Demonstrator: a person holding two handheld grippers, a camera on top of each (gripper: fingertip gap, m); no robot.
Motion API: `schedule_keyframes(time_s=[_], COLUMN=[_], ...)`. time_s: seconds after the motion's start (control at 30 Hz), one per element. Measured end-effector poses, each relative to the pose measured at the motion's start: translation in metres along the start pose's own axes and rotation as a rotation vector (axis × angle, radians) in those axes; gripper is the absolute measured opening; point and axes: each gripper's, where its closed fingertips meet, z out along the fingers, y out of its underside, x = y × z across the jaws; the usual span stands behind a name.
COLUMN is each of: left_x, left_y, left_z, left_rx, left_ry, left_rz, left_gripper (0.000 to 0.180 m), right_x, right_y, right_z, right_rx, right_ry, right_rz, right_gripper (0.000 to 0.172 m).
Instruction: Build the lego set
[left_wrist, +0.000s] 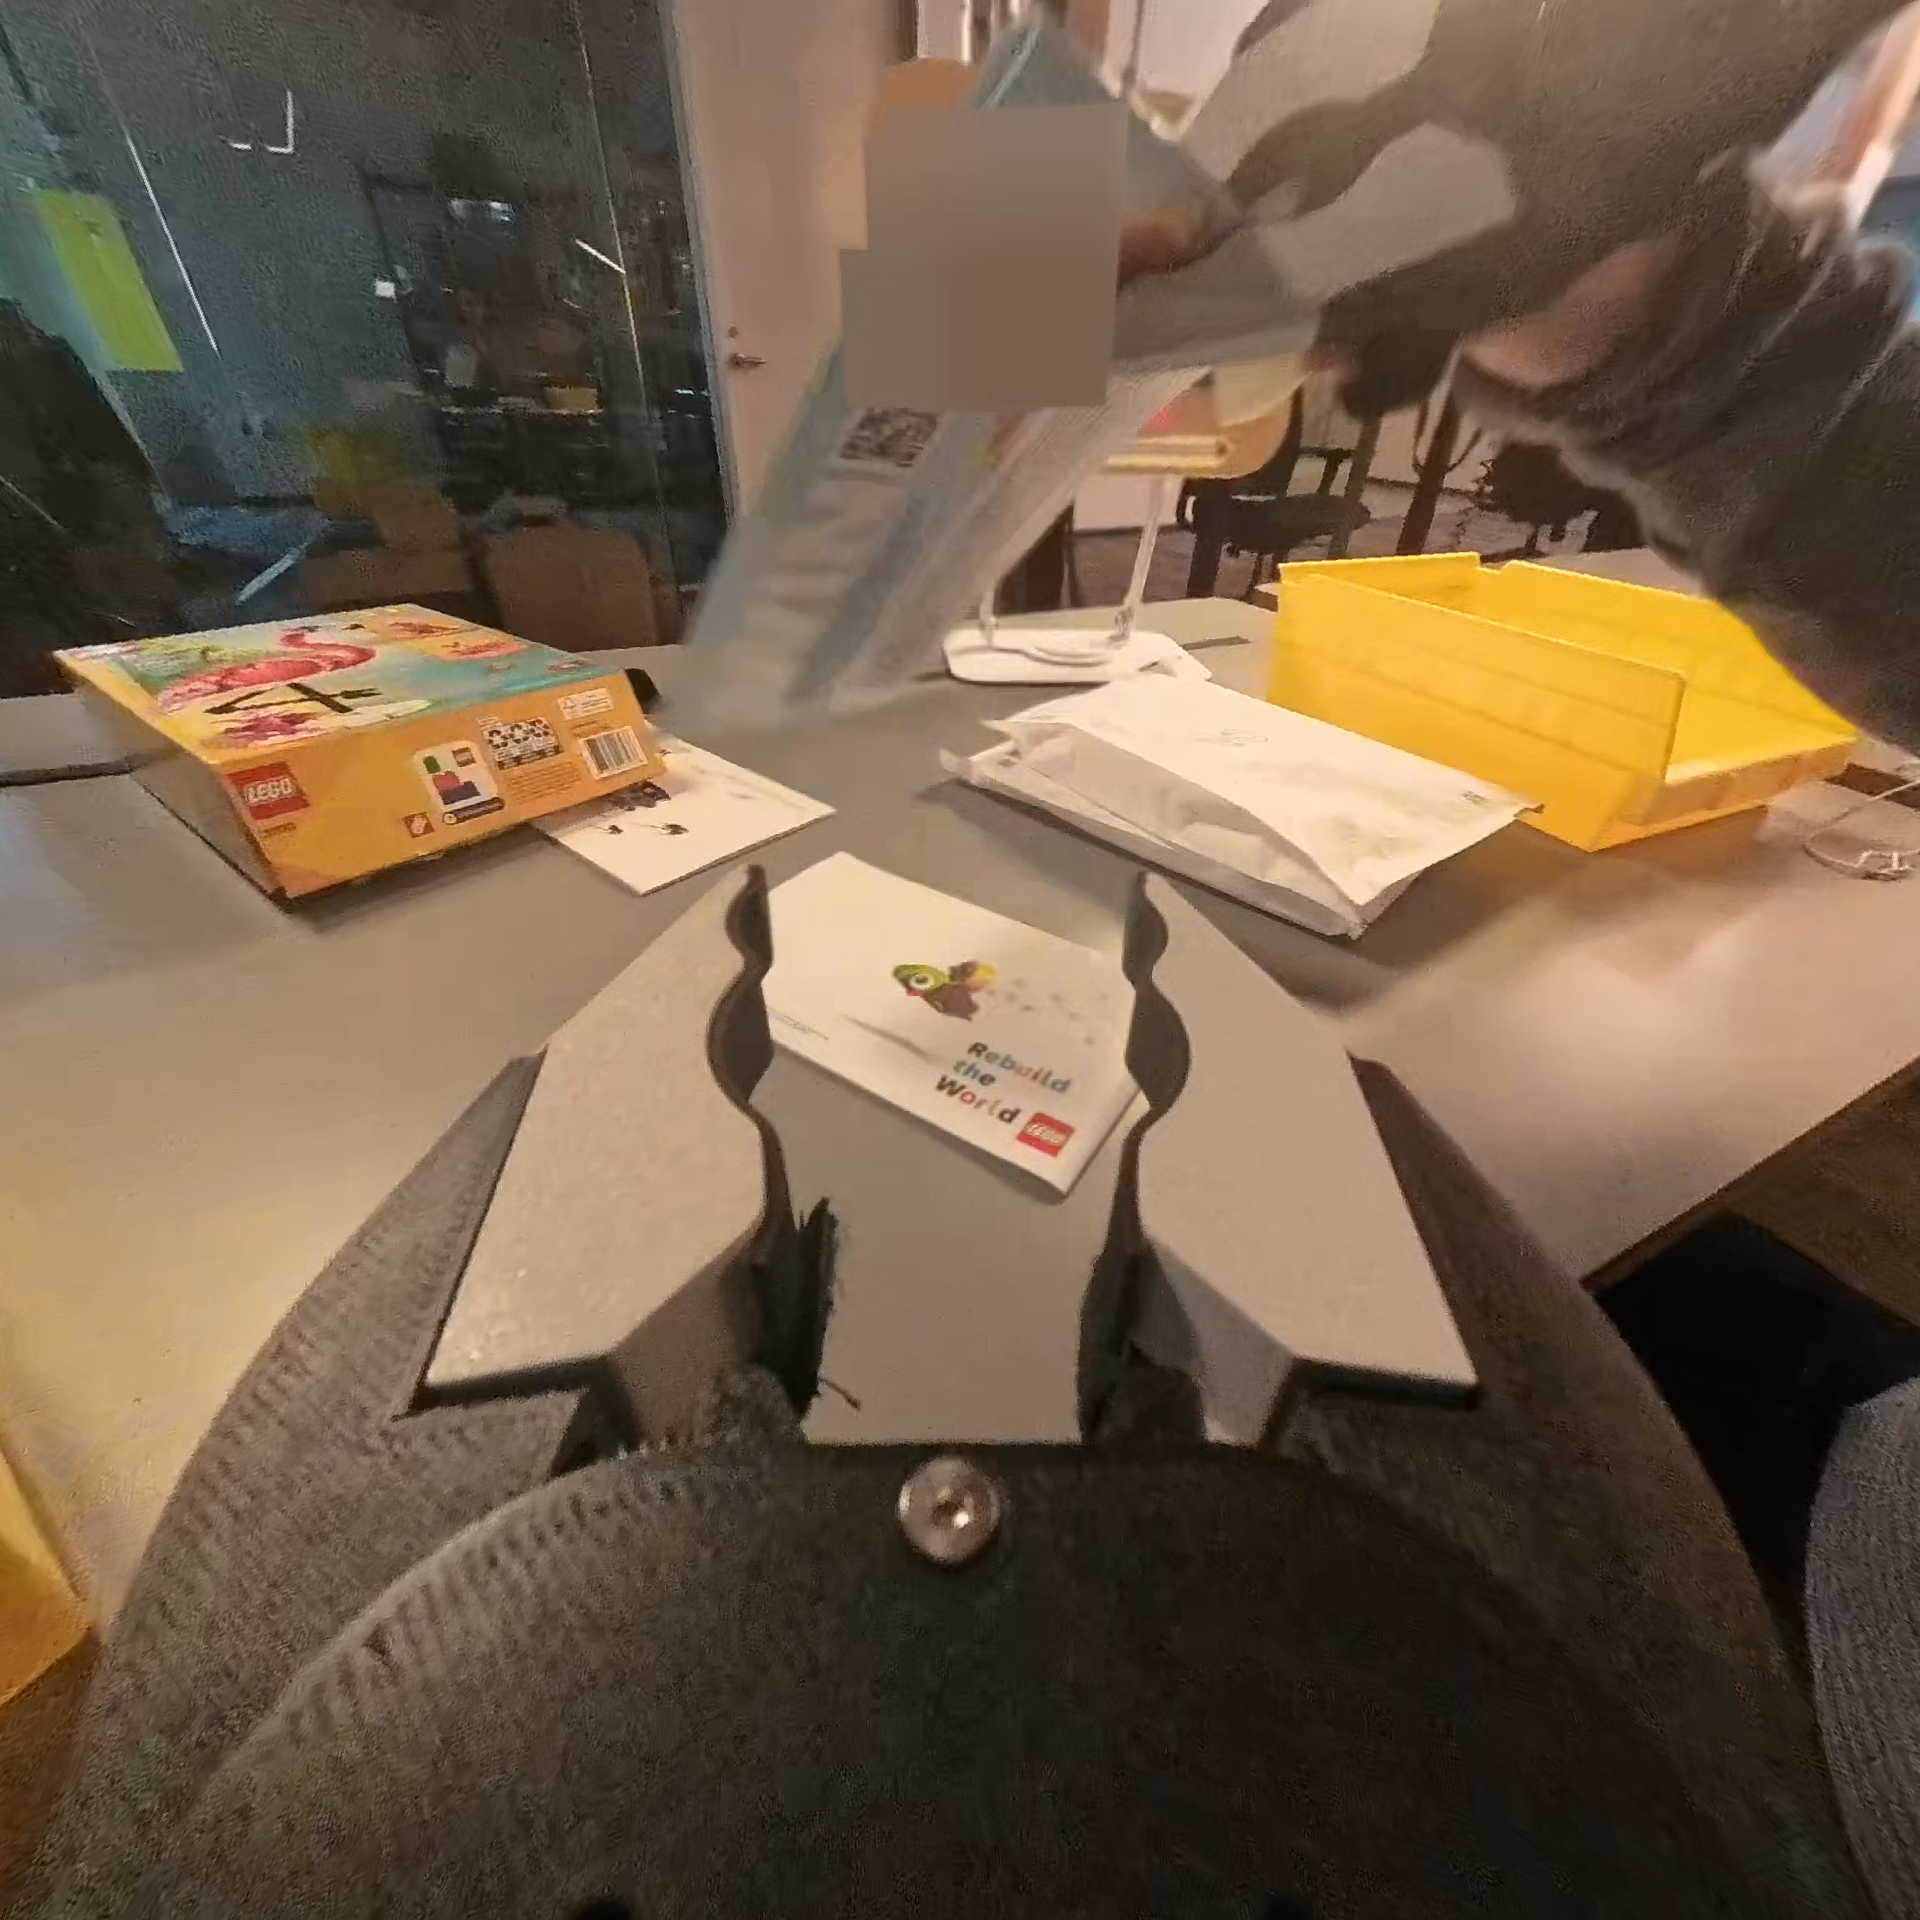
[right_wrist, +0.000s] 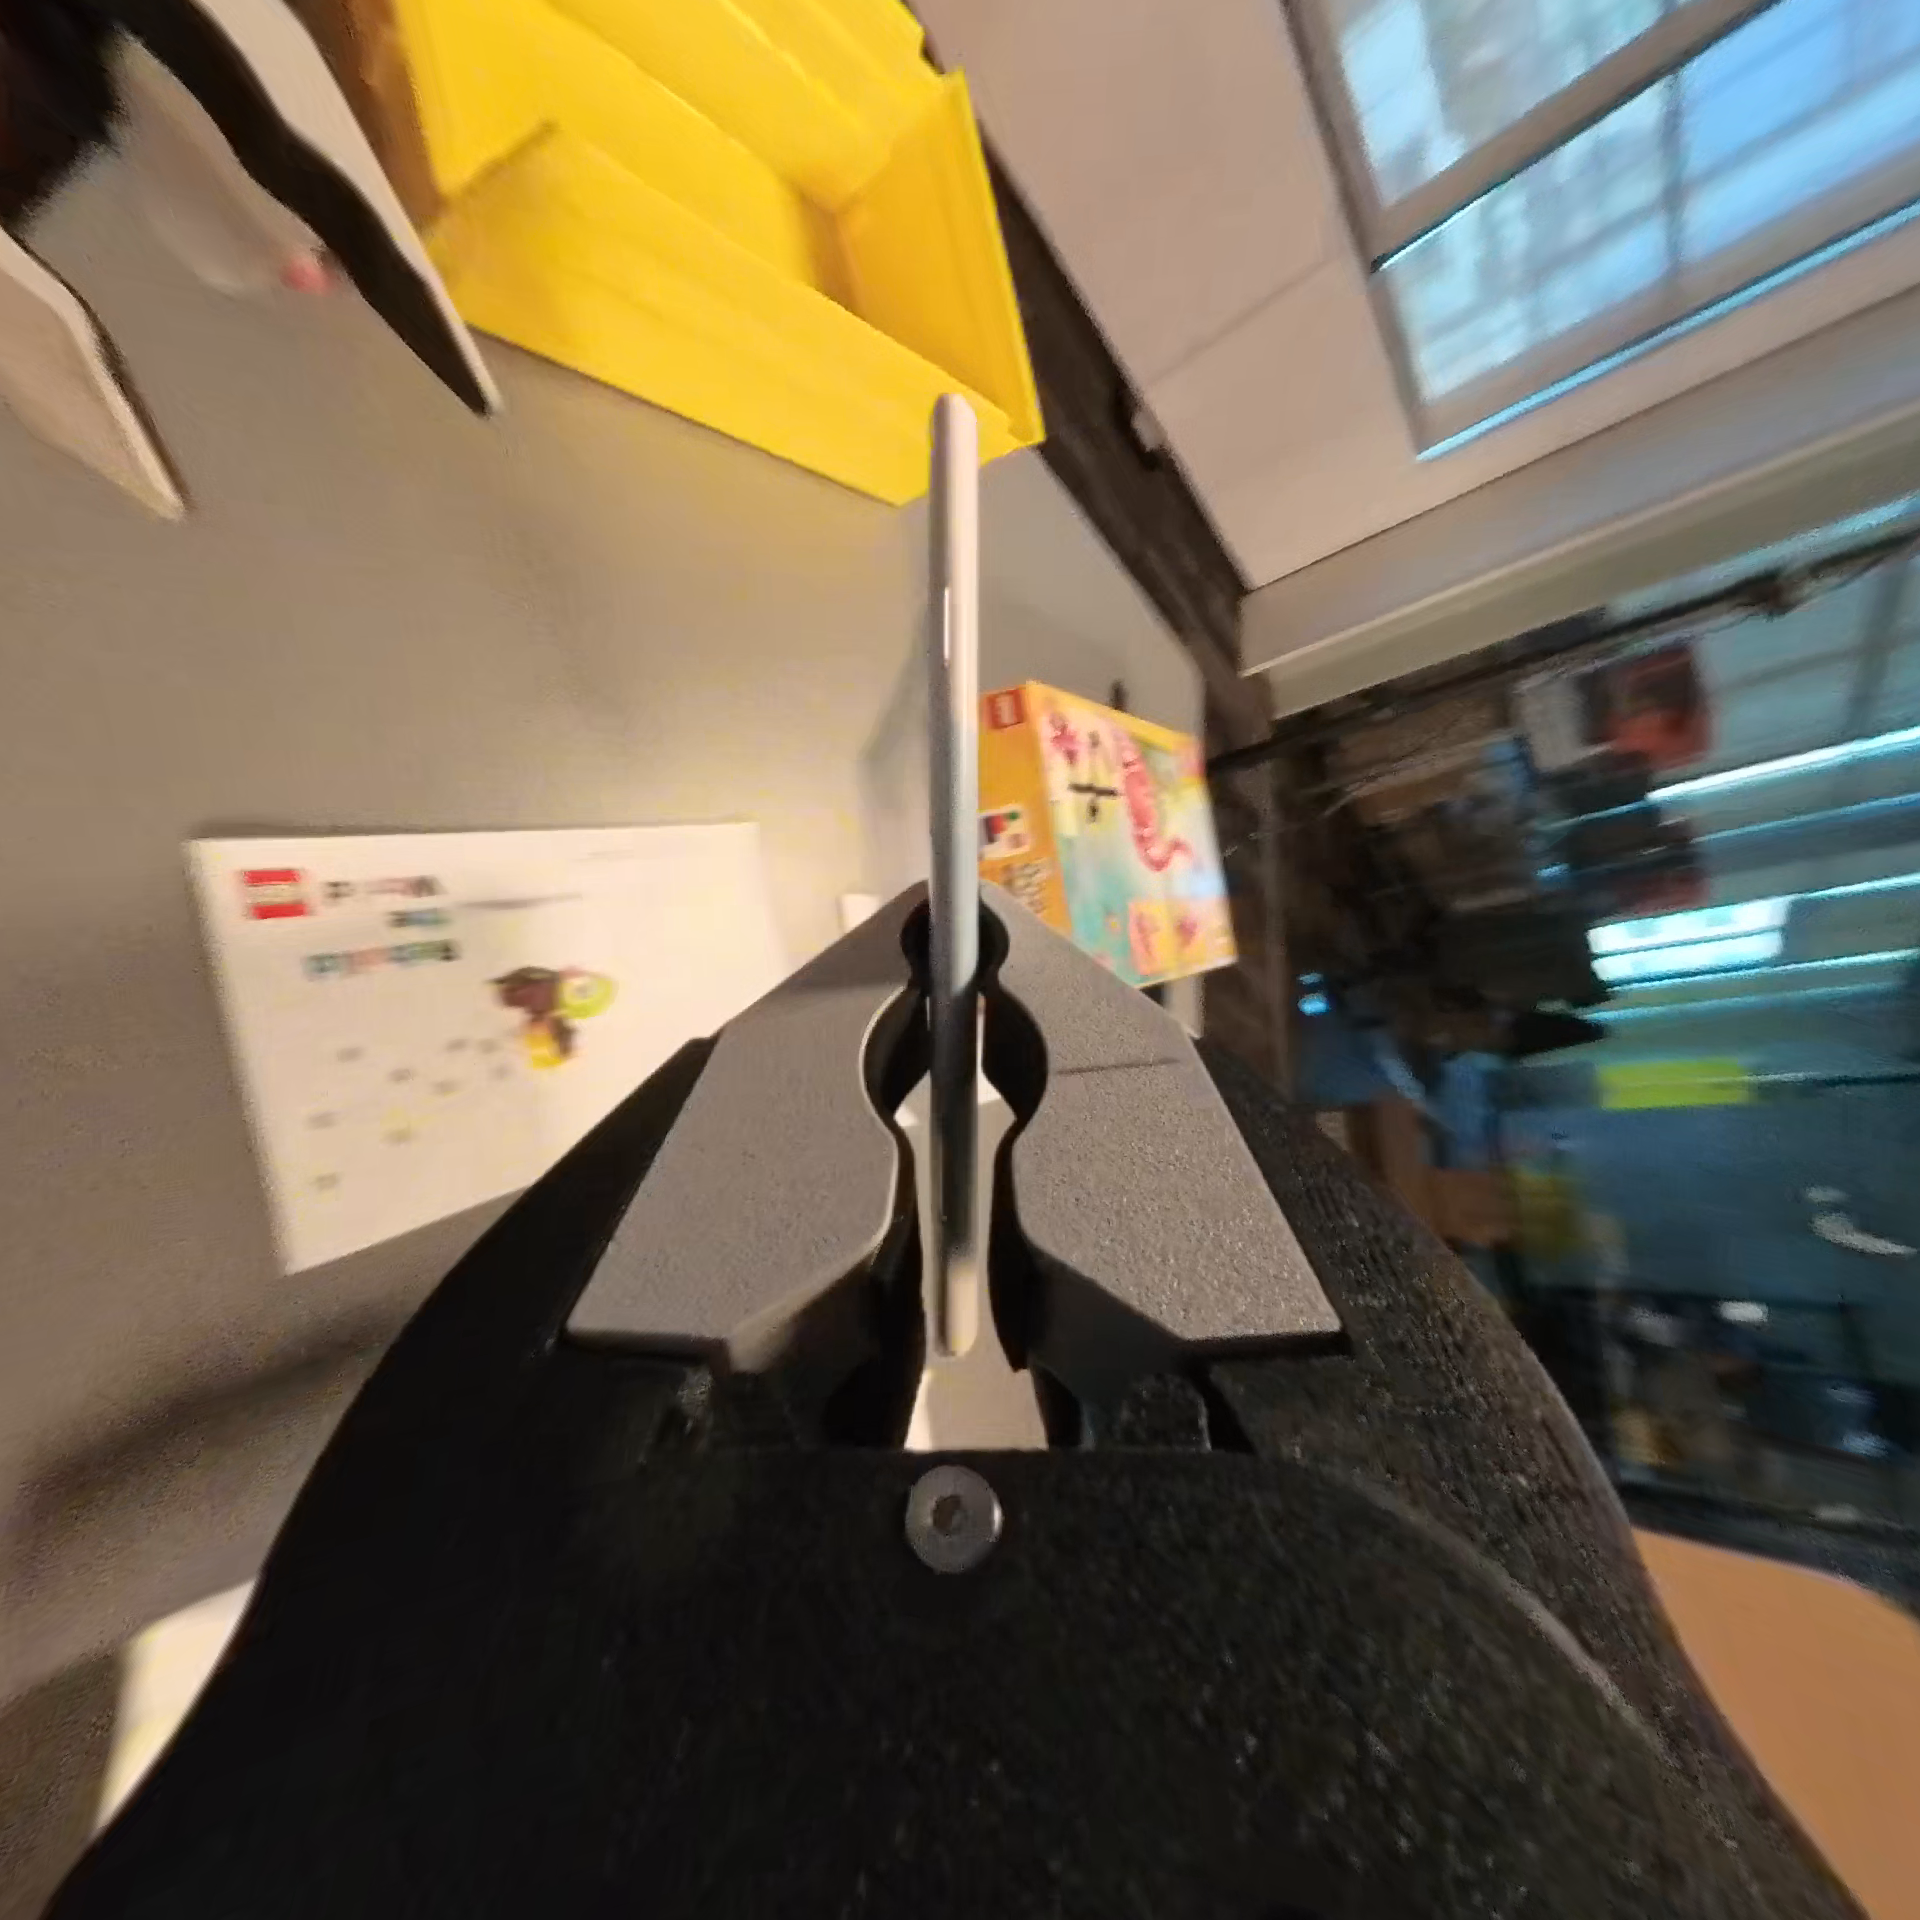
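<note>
I see my left gripper (left_wrist: 948, 987) with fingers spread, nothing between them, above a white leaflet (left_wrist: 940, 1023) on the grey table (left_wrist: 260, 1039). A toy box (left_wrist: 353, 727) lies left, white bags (left_wrist: 1236, 800) and a yellow bin (left_wrist: 1507, 675) right. The right gripper (left_wrist: 1558, 260), blurred, holds a booklet (left_wrist: 883, 540) aloft.

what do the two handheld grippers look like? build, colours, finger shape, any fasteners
Both match: a black, rough-textured, layered-looking body with a silver screw at its centre. Left gripper and right gripper each carry two flat grey angular fingers whose inner faces are black, wavy, scalloped pads. No cables or markings show. The right one also appears, blurred, at the left view's upper right.
</note>
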Motion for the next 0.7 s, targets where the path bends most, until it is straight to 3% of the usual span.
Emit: schedule_keyframes(time_s=[0.07, 0.23, 0.3, 0.47, 0.57, 0.7], left_x=[-0.003, -0.006, -0.005, -0.002, 0.001, 0.004], left_y=[0.002, 0.015, 0.021, 0.037, 0.042, 0.046], left_z=[-0.002, -0.004, -0.003, 0.004, 0.010, 0.017], left_rx=[0.011, -0.024, -0.045, -0.102, -0.126, -0.149], left_ry=[-0.005, -0.012, -0.008, -0.001, 0.011, 0.025], left_rz=[-0.022, -0.043, -0.040, -0.025, -0.019, -0.004], left_gripper=[0.067, 0.065, 0.064, 0.063, 0.064, 0.065], right_x=[-0.020, -0.118, -0.142, -0.153, -0.169, -0.178], right_y=[0.011, 0.063, 0.063, 0.053, 0.057, 0.061], right_z=[0.022, 0.067, 0.069, 0.059, 0.052, 0.043], right_rx=[-0.004, -0.089, -0.063, 0.019, 0.020, -0.051], right_ry=[0.034, -0.134, -0.184, -0.192, -0.295, -0.455], right_rz=[-0.118, -0.228, -0.208, -0.212, -0.178, 0.043], right_gripper=[0.001, 0.000, 0.001, 0.000, 0.002, 0.074])
